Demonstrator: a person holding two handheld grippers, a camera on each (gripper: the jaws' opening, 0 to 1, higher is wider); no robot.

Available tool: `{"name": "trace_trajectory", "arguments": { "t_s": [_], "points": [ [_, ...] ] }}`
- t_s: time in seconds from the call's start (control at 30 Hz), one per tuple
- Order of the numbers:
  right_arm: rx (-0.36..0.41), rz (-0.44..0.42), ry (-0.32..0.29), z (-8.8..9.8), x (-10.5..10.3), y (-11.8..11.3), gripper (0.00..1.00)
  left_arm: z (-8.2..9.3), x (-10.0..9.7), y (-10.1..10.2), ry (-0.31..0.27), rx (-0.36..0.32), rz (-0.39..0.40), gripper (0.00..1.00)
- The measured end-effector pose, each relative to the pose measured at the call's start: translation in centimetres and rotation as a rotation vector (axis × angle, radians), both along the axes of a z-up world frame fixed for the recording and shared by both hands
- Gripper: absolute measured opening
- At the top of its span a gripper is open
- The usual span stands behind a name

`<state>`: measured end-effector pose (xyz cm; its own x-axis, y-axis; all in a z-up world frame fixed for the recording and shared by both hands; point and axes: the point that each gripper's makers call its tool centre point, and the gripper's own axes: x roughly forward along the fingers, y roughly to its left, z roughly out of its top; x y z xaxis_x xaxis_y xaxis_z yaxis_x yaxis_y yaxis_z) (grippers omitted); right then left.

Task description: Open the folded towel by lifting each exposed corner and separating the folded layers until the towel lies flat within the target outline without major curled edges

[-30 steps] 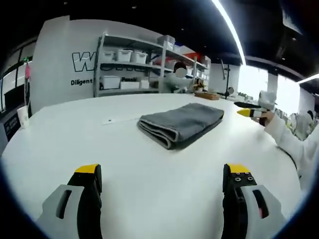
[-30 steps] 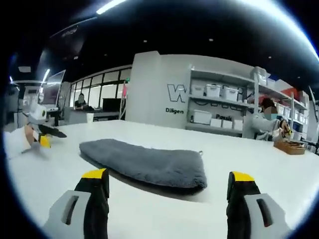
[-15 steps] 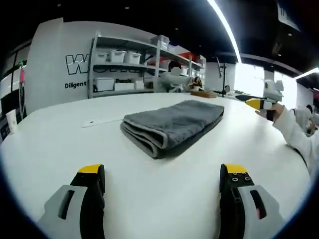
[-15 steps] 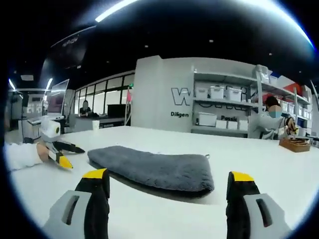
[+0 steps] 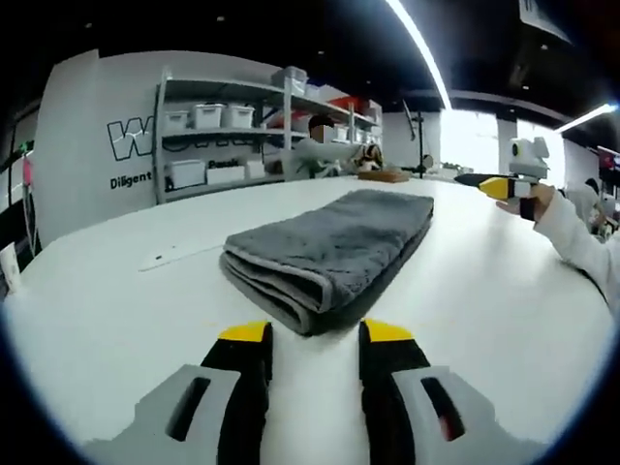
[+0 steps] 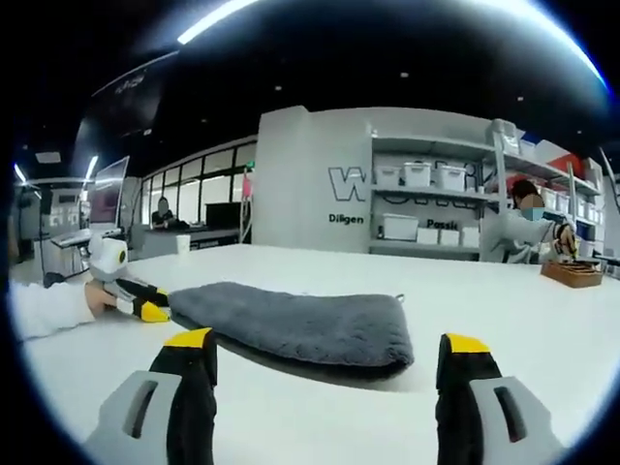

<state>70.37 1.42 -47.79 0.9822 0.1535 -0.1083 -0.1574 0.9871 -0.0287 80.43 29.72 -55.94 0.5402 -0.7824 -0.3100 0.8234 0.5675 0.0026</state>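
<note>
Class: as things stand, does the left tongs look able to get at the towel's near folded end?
Probably yes. The left tongs sit just short of the towel, jaws a small way apart, with bare table and nothing between.

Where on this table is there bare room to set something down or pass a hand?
Bare white table lies left of the folded towel, up to a thin strip lying there, and right of it toward the right tool. The right gripper view shows bare top behind the towel. It is crowded at the towel's near end, where the left tool closes in.
</note>
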Motion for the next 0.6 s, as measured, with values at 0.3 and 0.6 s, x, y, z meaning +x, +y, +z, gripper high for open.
{"name": "trace_trajectory", "arguments": {
  "t_s": [0.3,0.6],
  "points": [
    [0.001,-0.001,0.008,-0.3,-0.1,0.0,0.92,0.3,0.7,0.8,0.016,-0.022,0.005,0.04],
    [0.003,0.002,0.013,-0.5,-0.2,0.0,0.89,0.3,1.2,1.0,0.022,-0.039,0.003,0.01]
  ]
}}
